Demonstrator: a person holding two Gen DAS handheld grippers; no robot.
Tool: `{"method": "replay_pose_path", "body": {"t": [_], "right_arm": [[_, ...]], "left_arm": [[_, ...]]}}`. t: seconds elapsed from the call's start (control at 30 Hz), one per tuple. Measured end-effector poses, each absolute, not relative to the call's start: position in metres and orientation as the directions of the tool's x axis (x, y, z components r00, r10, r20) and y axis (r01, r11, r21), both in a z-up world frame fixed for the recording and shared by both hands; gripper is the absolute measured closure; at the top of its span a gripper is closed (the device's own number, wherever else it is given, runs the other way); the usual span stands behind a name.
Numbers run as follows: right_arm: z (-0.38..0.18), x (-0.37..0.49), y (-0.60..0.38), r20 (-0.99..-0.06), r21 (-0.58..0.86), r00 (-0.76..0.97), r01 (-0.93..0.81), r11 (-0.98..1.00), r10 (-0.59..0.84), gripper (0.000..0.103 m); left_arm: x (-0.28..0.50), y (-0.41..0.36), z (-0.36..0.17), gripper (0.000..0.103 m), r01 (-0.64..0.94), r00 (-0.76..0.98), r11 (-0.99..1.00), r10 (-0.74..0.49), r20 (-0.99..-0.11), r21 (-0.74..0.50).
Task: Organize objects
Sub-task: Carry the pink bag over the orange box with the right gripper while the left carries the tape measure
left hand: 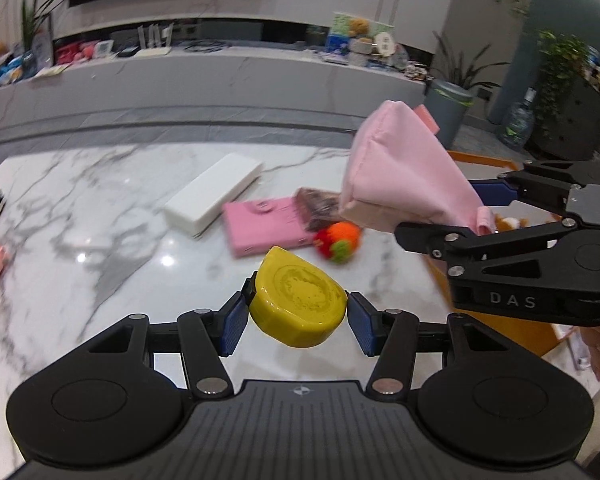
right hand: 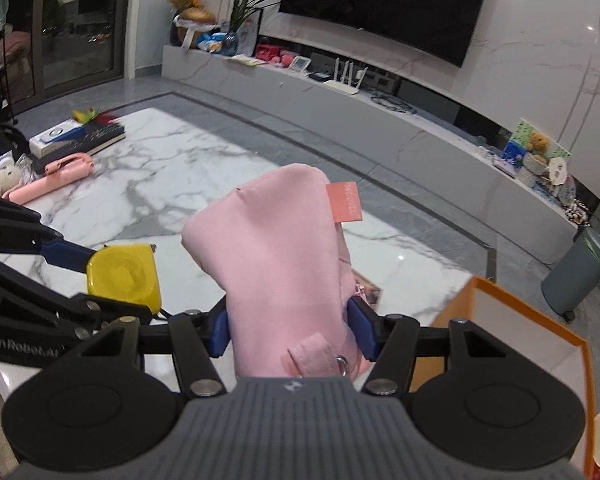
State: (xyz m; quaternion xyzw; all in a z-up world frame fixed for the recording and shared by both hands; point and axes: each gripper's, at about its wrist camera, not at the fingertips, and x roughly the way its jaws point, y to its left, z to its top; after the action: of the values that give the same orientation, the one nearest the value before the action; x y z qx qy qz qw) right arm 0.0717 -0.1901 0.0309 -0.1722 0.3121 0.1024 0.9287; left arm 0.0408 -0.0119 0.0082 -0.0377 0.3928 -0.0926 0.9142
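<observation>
Marble desk [left hand: 80, 208] below. Our left gripper [left hand: 298, 322] clamps the stiff, slick yellow tape measure [left hand: 298, 304] by its flat sides; beside it our right gripper [right hand: 288, 330] pinches the soft, light pink pouch [right hand: 276, 264] low, both above the desk.

box [left hand: 214, 194] left of case [left hand: 266, 226] | both on table [left hand: 100, 208]
</observation>
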Motion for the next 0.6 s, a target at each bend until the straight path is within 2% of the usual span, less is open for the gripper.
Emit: {"method": "replay_pose_path", "body": {"t": [0.6], "right_arm": [[0.067, 0.059, -0.311, -0.572, -0.269, 0.818, -0.117, 0.956, -0.061, 0.042]], "left_arm": [[0.077, -0.148, 0.035, 0.041, 0.366, 0.666, 0.923, -0.351, -0.658, -0.121]]}}
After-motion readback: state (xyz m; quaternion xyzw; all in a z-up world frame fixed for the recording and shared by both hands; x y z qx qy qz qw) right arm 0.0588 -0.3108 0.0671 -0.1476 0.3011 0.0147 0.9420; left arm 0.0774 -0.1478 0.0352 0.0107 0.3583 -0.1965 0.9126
